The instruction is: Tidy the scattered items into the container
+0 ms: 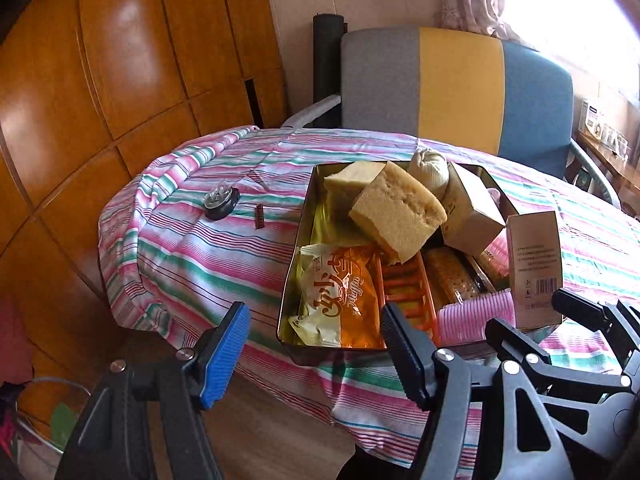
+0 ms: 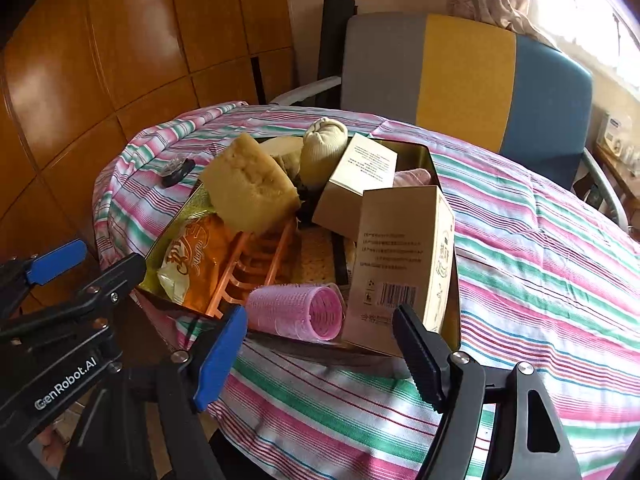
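Round table under a pink, green and white striped cloth [image 2: 540,260], wood-panel wall to the left, a grey, yellow and blue chair [image 1: 460,88] behind. Left gripper [image 1: 314,336] jaws apart, nothing between the pads, hanging just short of the near-left corner of the metal tin [image 1: 294,280]. Right gripper [image 2: 320,350] jaws also apart and empty, at the tin's near edge; a pink hair roller [image 2: 296,312] lies just ahead between its pads, not touched. Just beyond the right pad a tall beige carton [image 2: 404,256] stands upright in the near-right corner. Ahead of the left jaws, inside the tin: orange snack packet [image 1: 340,300], orange slotted soap tray [image 1: 404,292], cracker pack [image 1: 450,276]. Farther in, a tan sponge block [image 1: 396,216] tilted on the pile, second carton [image 2: 356,184], cream rolled sock [image 2: 322,148] at the far end. Outside the tin, far left of the jaws on the cloth: small black round item [image 1: 220,202] and a small brown stick [image 1: 259,216].
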{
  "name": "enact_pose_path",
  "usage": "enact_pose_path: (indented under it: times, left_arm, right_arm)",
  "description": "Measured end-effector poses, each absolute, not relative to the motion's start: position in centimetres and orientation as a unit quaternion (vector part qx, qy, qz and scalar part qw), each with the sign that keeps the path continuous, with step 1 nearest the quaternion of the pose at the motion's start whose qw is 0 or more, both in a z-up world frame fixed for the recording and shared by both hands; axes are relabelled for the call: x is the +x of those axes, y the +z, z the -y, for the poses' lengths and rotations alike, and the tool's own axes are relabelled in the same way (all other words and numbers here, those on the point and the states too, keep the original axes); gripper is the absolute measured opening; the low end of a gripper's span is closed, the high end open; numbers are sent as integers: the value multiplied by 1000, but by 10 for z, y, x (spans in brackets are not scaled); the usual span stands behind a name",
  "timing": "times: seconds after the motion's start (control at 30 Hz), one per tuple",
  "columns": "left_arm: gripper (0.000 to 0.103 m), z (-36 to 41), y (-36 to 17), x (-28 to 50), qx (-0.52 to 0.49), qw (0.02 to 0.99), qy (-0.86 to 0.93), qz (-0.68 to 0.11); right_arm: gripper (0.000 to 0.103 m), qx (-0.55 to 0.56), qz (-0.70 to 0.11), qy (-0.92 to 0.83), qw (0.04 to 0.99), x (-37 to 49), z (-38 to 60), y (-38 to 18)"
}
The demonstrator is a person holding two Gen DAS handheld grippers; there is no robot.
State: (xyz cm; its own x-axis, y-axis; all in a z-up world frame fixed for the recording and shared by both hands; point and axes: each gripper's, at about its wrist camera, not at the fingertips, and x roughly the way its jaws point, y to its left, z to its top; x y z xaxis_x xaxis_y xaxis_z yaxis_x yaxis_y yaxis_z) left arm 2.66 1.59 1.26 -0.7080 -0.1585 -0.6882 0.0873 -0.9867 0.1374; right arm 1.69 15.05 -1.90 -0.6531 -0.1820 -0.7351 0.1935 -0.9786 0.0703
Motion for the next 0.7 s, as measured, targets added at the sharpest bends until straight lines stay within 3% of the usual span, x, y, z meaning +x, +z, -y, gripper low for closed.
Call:
enact_pose_path:
  times: [0.7]
  left_arm:
    - [62, -15, 7, 28, 374, 58, -925, 31]
  right_arm:
    - [80, 395, -23, -915, 76, 23, -147, -16]
